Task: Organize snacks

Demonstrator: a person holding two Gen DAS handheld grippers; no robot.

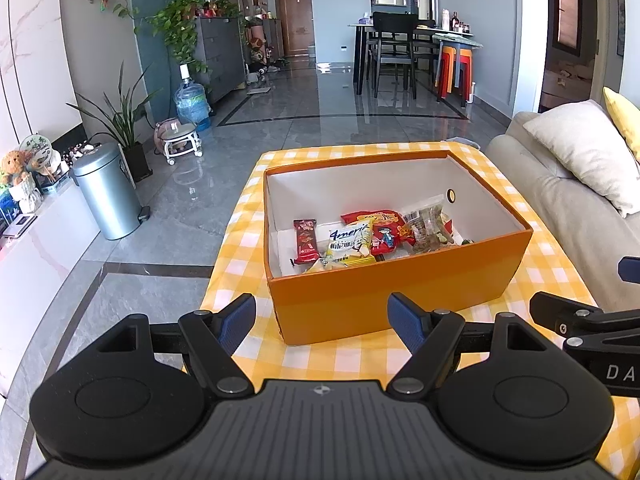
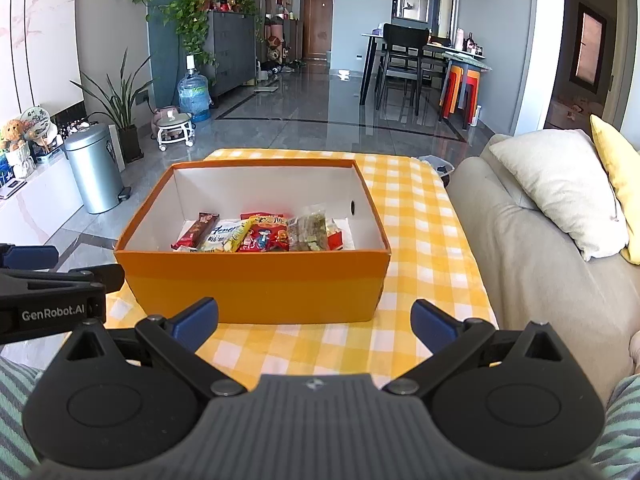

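Grey polished floor stretches back to a dining set and a door, and up front sits a low counter (image 2: 420, 216) under a yellow checked cloth, with a pale sofa (image 2: 532, 256) along its right side. On that counter stands the orange box (image 2: 256, 280), open-topped, long axis running left to right across both views. Inside, the snacks lie in a loose row on the white floor of the box: a dark red bar (image 1: 305, 240) at the left, a yellow and white packet (image 1: 350, 246) beside it, a red packet (image 1: 380, 228) partly under that, and a clear bag of brownish pieces (image 1: 428, 226) at the right. Left tongs (image 1: 321, 322) are spread wide and empty, hanging just short of the box's near wall, toward its left corner. Right tongs (image 2: 314, 320) are likewise apart with nothing between them, facing the near wall almost square on. Everything lies ahead of both and over that wall, so I judge any reach must go up and in. The left looks nearer the bar, the right nearer the clear bag. Only the left view shows the box's left corner edge-on; the right view alone catches striped sleeves at its lower corners. No loose snack shows on the cloth.
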